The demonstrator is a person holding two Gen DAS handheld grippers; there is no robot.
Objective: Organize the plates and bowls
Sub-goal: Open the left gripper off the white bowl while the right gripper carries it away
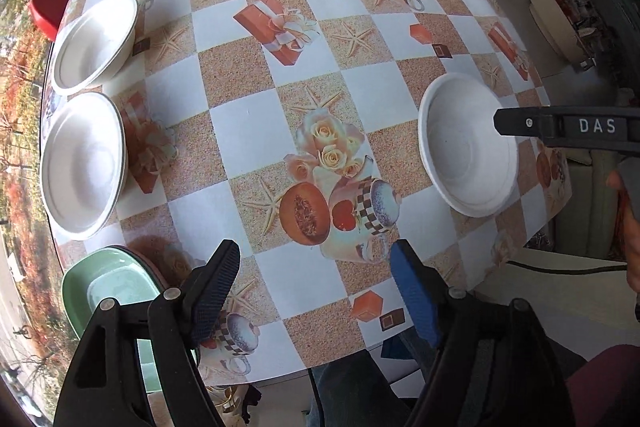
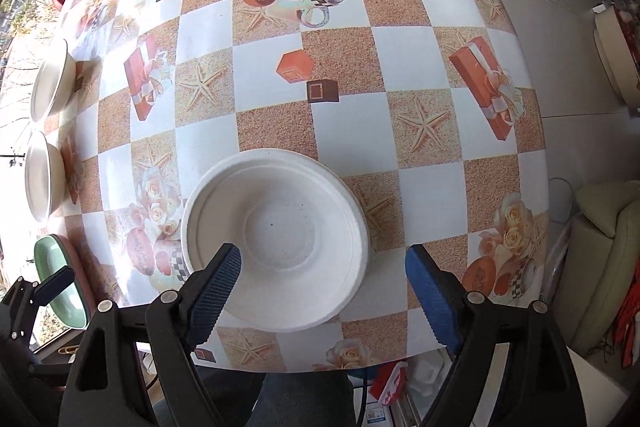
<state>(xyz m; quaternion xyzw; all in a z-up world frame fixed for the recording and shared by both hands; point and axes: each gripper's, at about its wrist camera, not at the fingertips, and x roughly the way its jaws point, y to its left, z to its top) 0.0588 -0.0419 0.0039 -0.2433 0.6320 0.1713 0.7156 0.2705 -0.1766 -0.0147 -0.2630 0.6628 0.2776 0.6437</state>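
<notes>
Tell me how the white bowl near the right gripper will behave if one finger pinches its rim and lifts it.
The white bowl looks like thin moulded pulp, so probably light, with a rim that may flex. Its matte surface should grip. Being wide and shallow, it seems unlikely to tip.

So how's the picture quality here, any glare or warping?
Left wrist view: strong fisheye bending of the table, window side bright. Right wrist view: sunlight washes out the two far bowls, while the near bowl is sharp.
</notes>
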